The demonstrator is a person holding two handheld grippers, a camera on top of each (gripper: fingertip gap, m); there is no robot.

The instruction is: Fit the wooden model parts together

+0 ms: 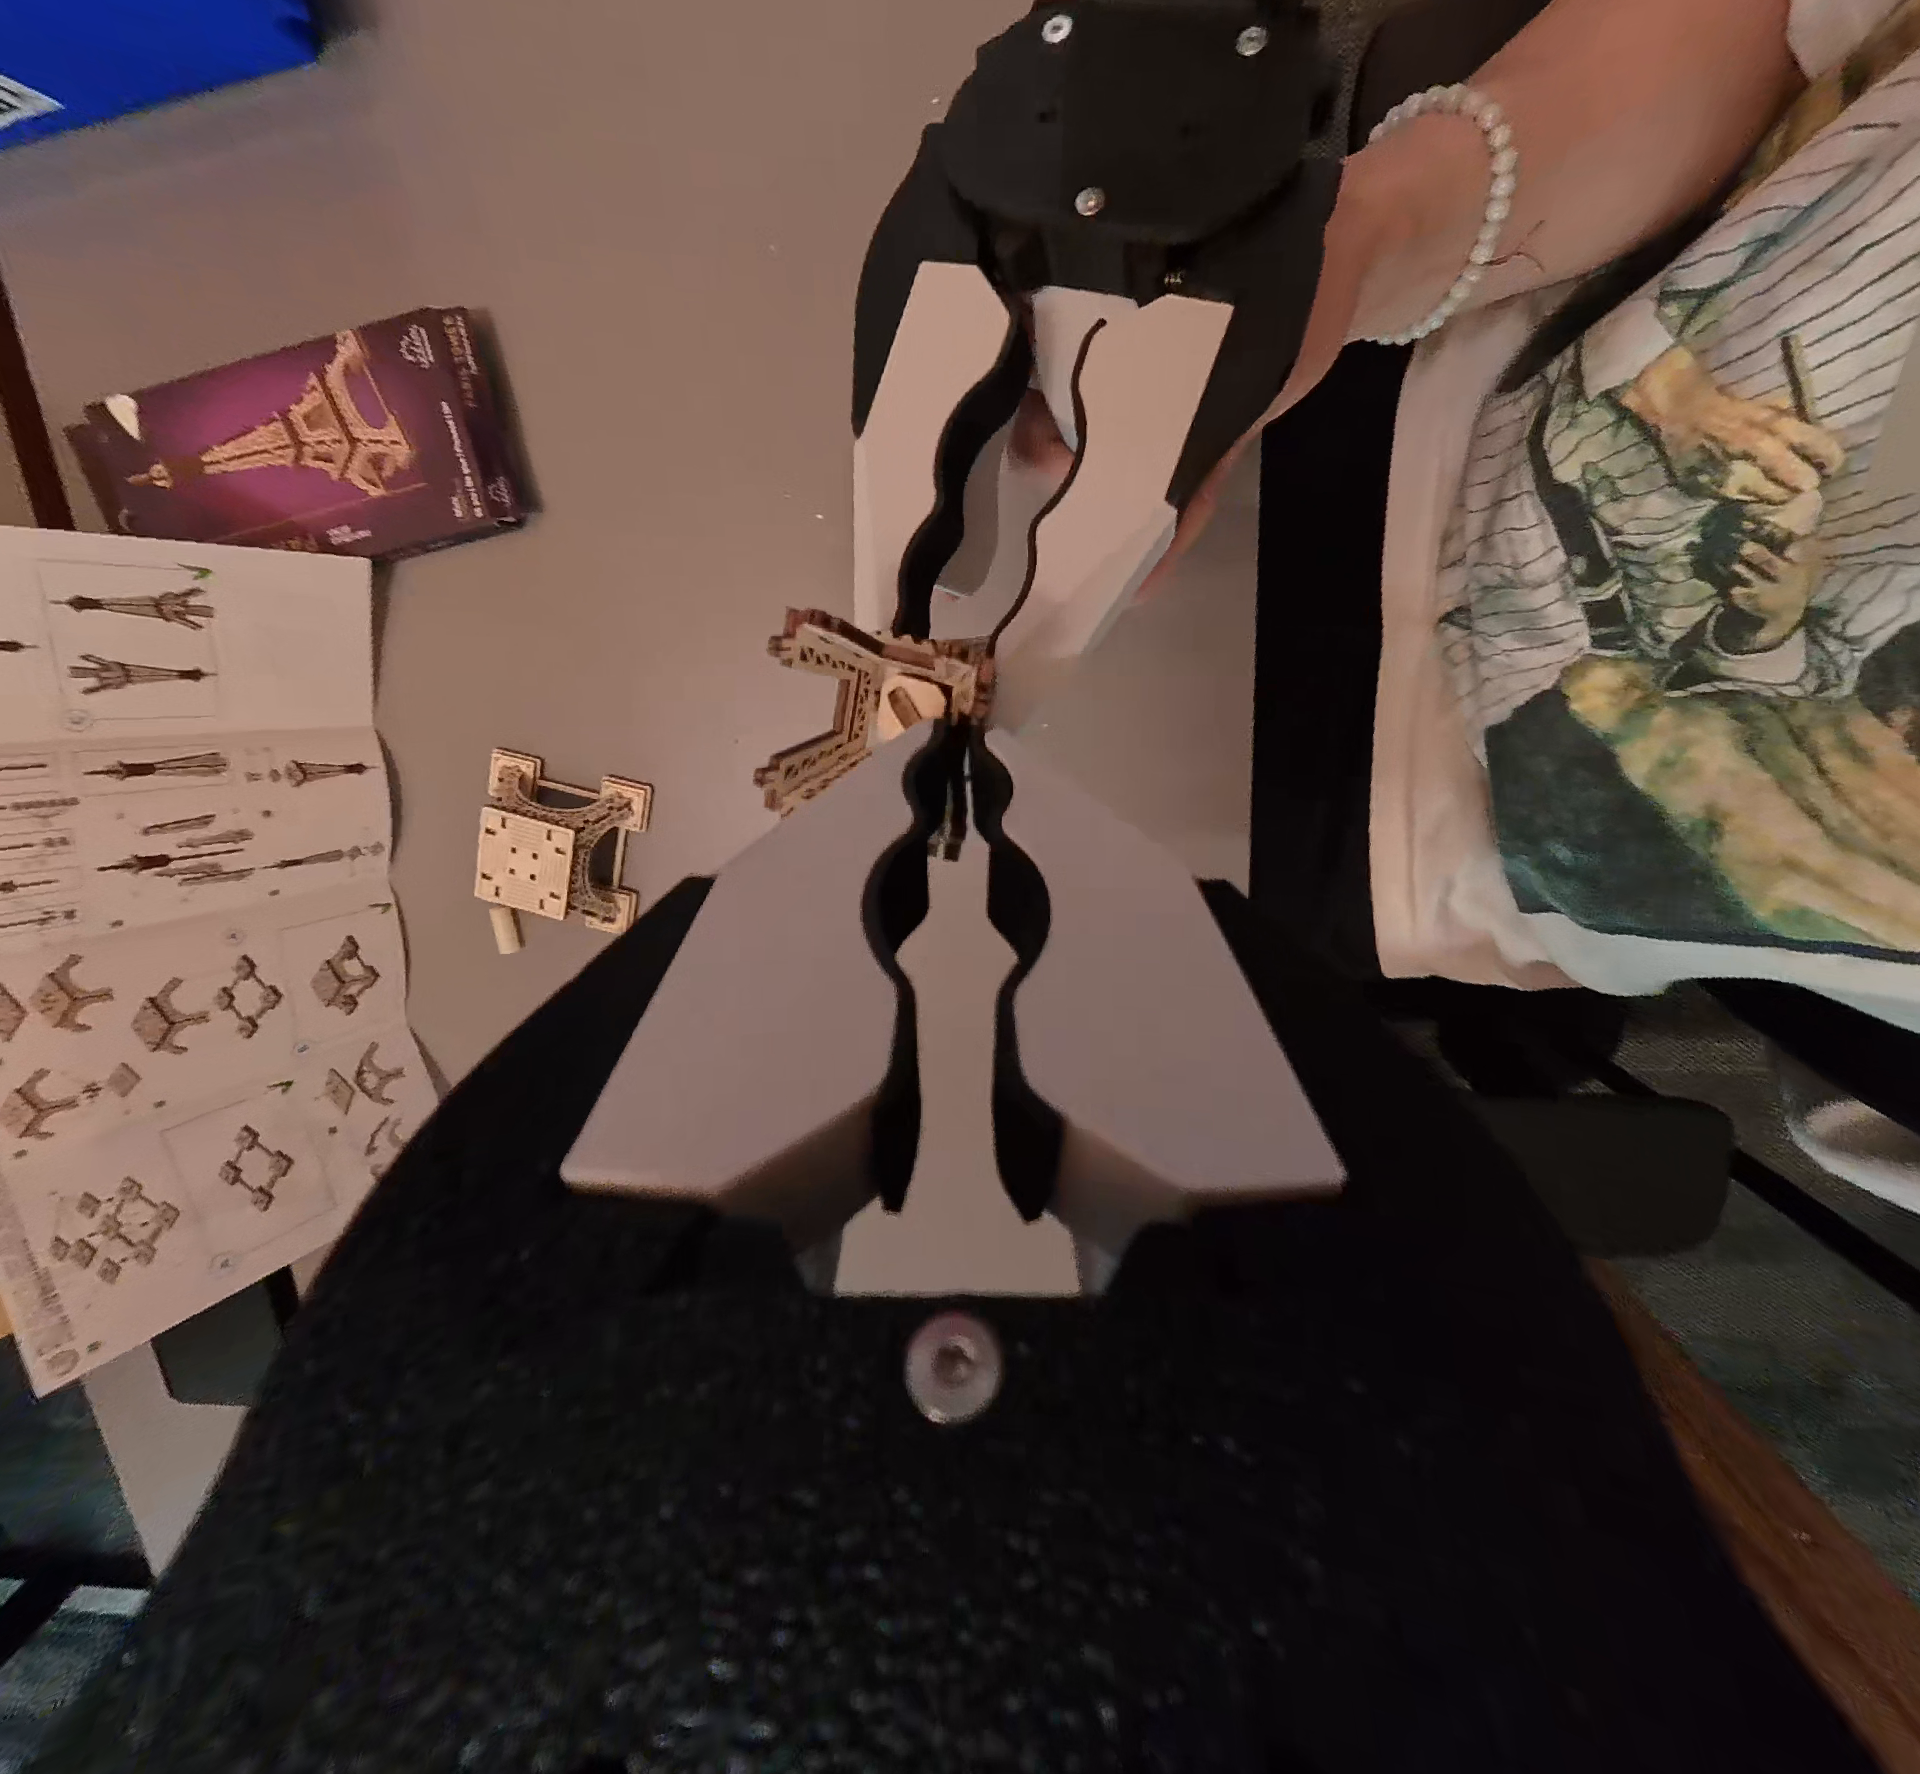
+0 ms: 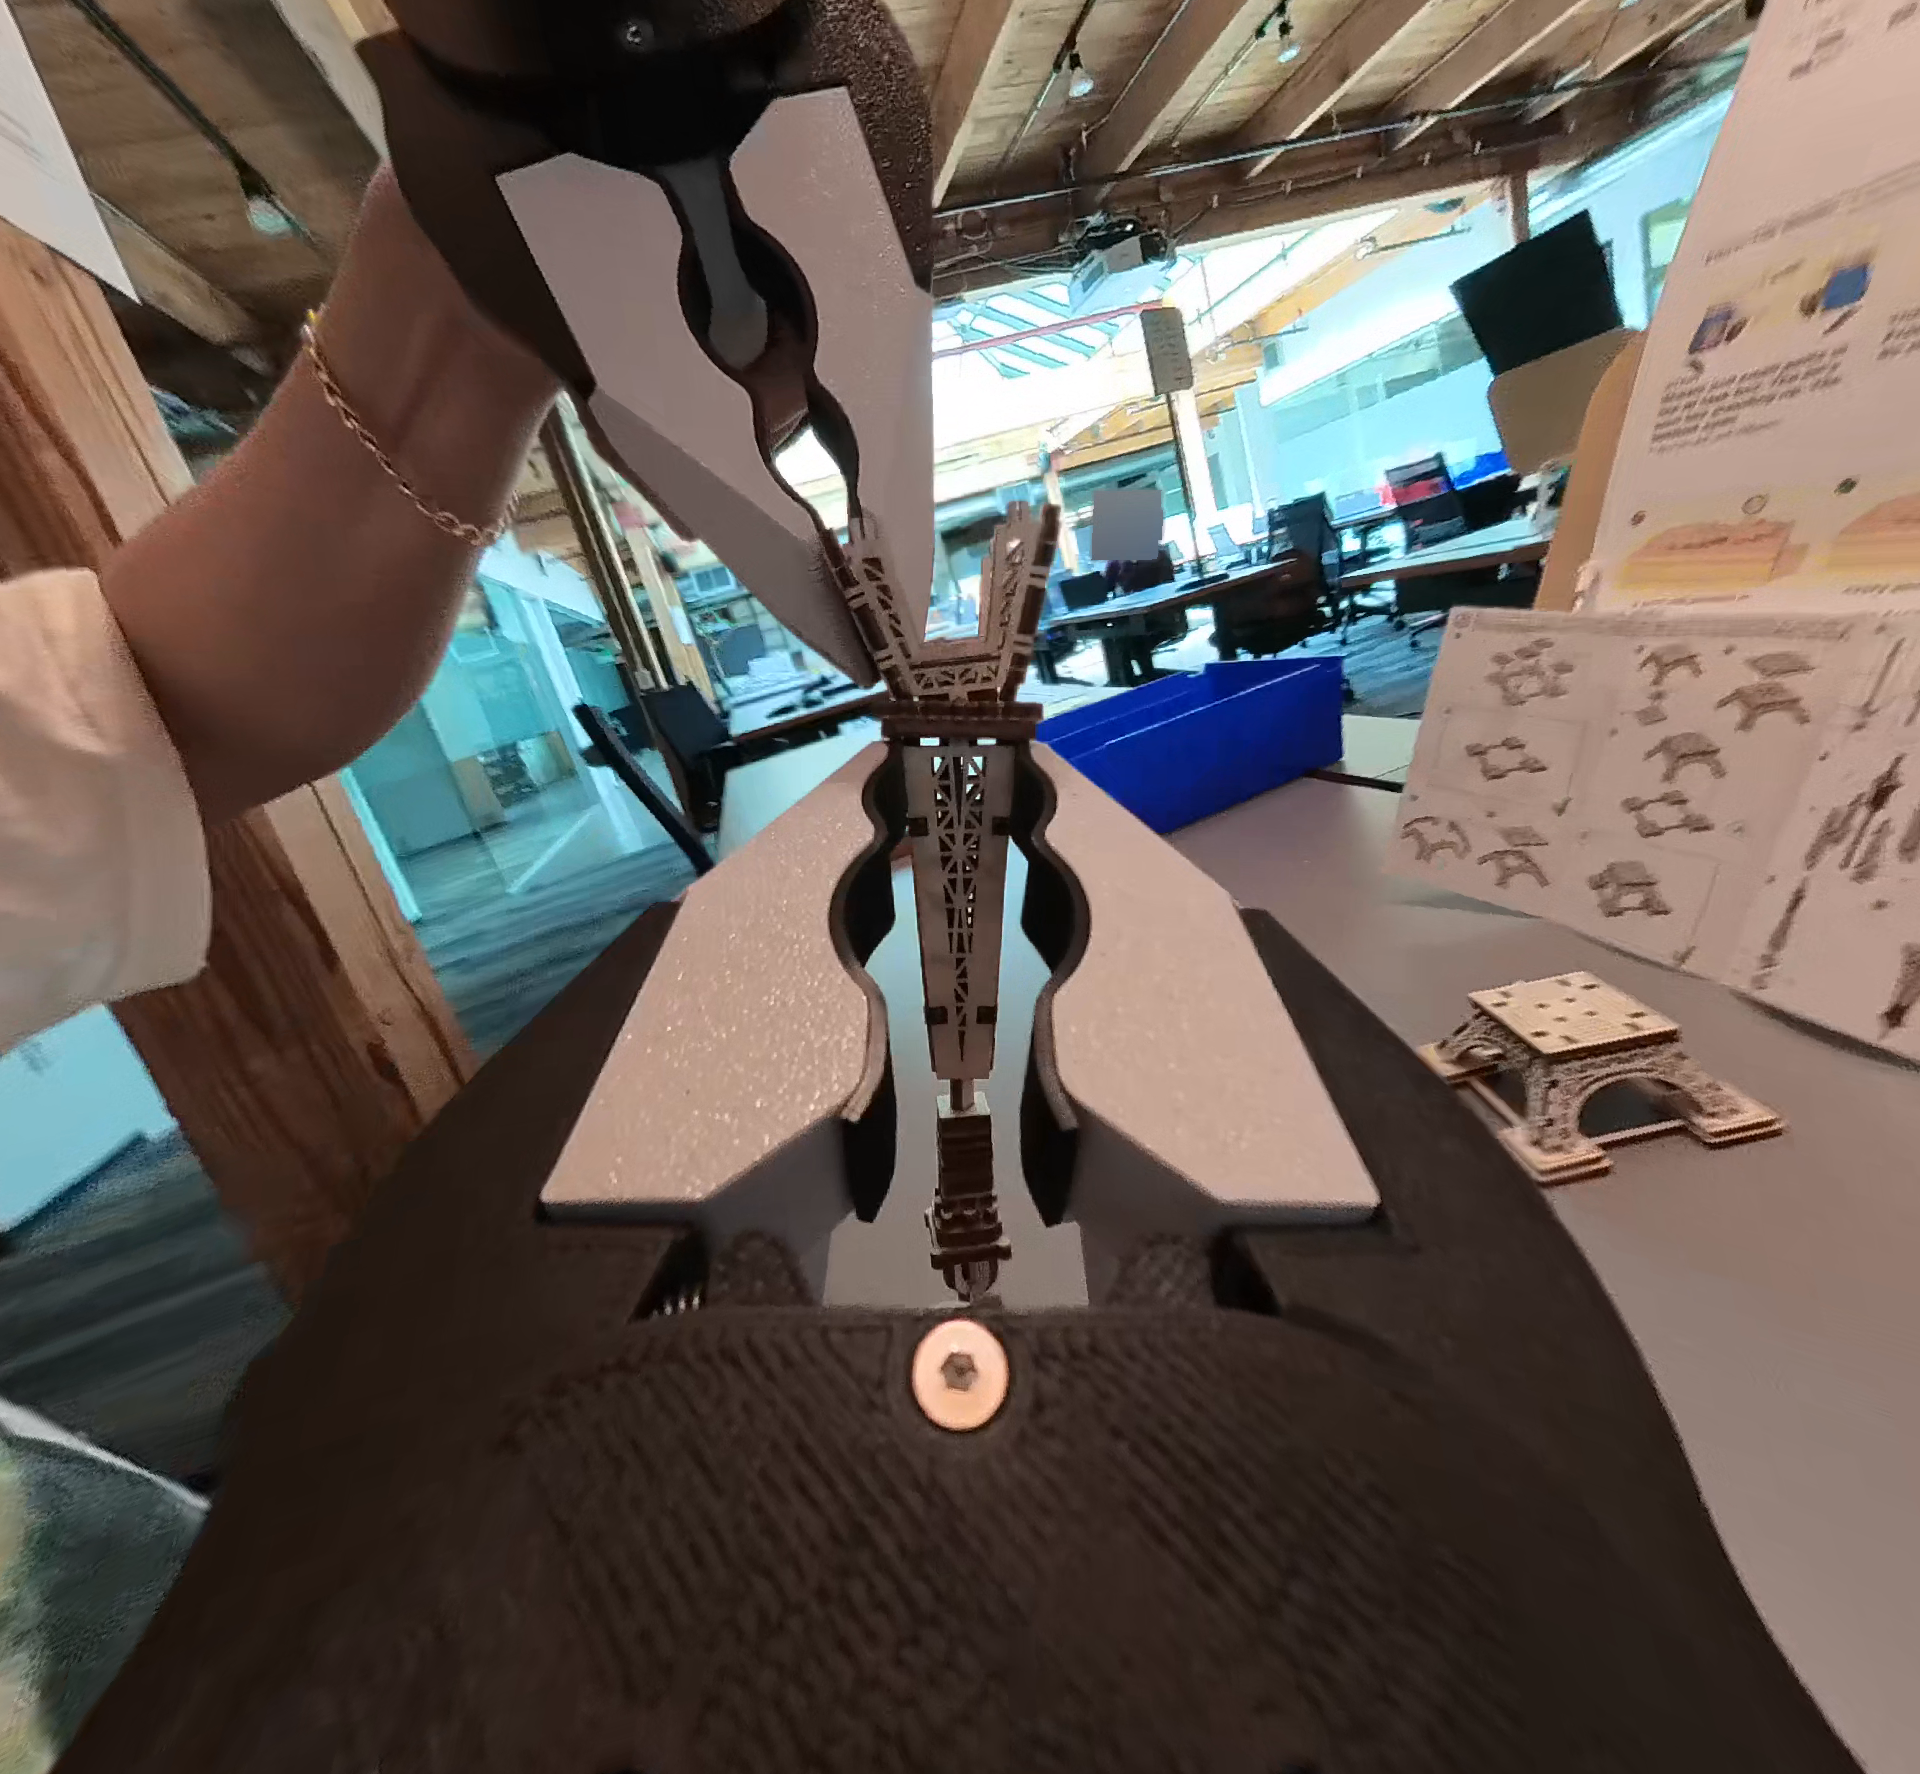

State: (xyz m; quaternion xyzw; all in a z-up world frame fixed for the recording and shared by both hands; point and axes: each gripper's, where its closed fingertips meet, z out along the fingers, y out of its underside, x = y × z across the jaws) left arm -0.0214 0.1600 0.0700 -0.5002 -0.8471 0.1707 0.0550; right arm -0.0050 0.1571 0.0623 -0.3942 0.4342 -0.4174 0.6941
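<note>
My right gripper (image 2: 961, 774) is shut on the wooden tower's tapered upper part (image 2: 958, 903), whose spire points back toward the camera. A four-legged middle section (image 2: 961, 664) sits at the shaft's wide end, its legs spreading away. My left gripper (image 2: 847, 535) comes in from the upper left and is shut on one of those legs (image 2: 868, 597). In the left wrist view my left gripper (image 1: 951, 758) meets the right gripper (image 1: 961, 656) tip to tip over the middle section (image 1: 862, 716). The arched tower base (image 1: 561, 851) stands free on the table, also in the right wrist view (image 2: 1600, 1070).
An instruction sheet (image 1: 156, 893) and a purple model box (image 1: 312, 436) lie on the grey table (image 1: 644, 270). A short wooden peg (image 1: 509, 929) lies by the base. A blue bin (image 2: 1195, 737) stands at the back. The person's torso (image 1: 1662, 581) is close beside the table edge. Only a small space, under 4 cm, lies between the two pairs of fingers. My right gripper's tips are some 25 centimetres from the arched tower base (image 1: 561, 851). Look for it in the right wrist view (image 2: 1540, 1036) too.
</note>
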